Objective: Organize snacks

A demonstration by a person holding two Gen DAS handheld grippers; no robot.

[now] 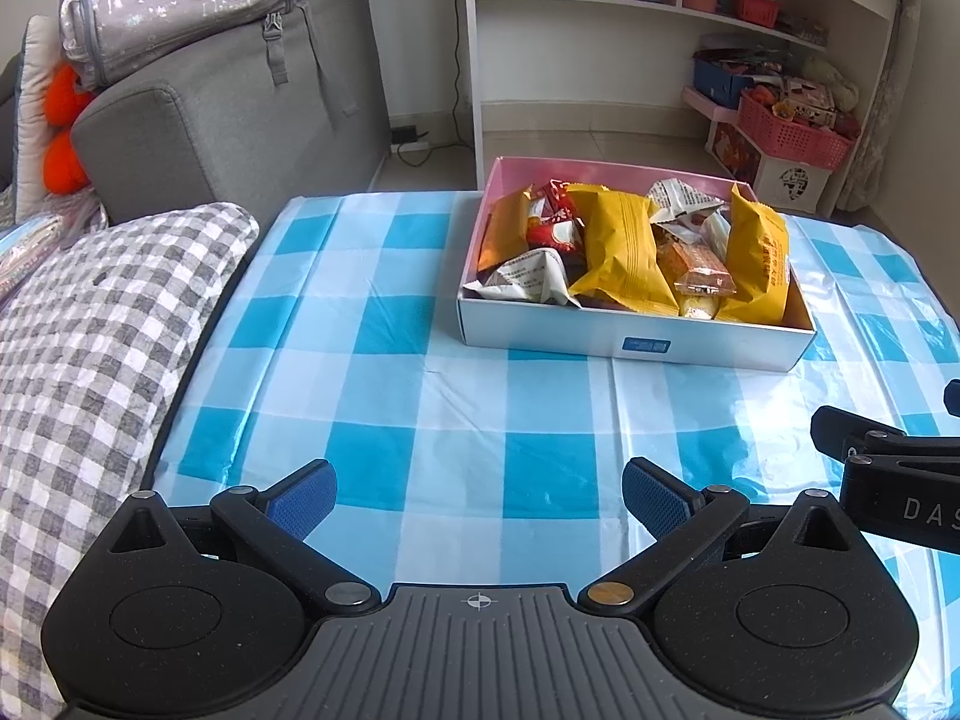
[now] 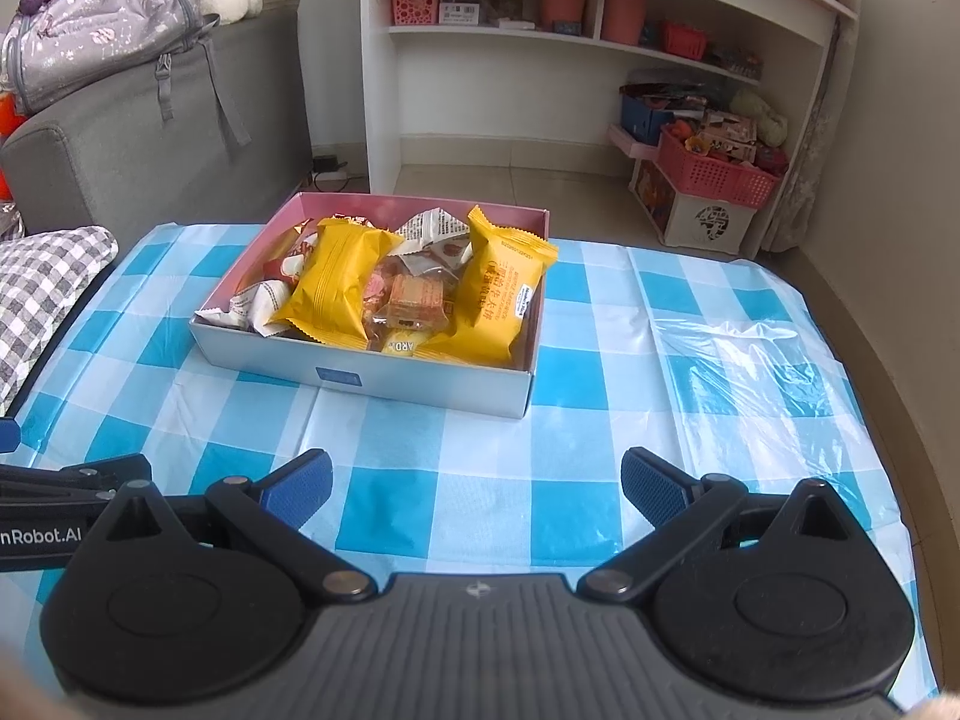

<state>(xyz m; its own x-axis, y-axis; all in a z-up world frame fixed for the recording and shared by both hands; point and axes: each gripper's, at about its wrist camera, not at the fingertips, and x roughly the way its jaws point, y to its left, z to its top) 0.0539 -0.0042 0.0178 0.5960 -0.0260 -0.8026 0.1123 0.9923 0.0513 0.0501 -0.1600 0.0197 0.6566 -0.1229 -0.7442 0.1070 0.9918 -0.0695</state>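
Note:
A shallow white box [image 1: 636, 339] with a pink inside stands on the blue-and-white checked tablecloth [image 1: 360, 324]. It holds several snack packets: yellow bags [image 1: 624, 246], red-and-white wrappers [image 1: 555, 228] and a clear-wrapped orange cake [image 1: 696, 267]. The box [image 2: 420, 381] and its yellow bags [image 2: 336, 285] also show in the right wrist view. My left gripper [image 1: 479, 501] is open and empty, low over the cloth in front of the box. My right gripper [image 2: 477, 495] is open and empty, beside the left one; part of it [image 1: 888, 462] shows in the left wrist view.
A grey checked cushion [image 1: 90, 348] lies at the table's left edge. A grey sofa [image 1: 240, 114] with a silver bag [image 1: 180, 6] stands behind it. A white shelf unit [image 2: 600, 60] and a pink basket [image 2: 714, 174] stand beyond the table. The cloth bunches at the right [image 2: 744, 354].

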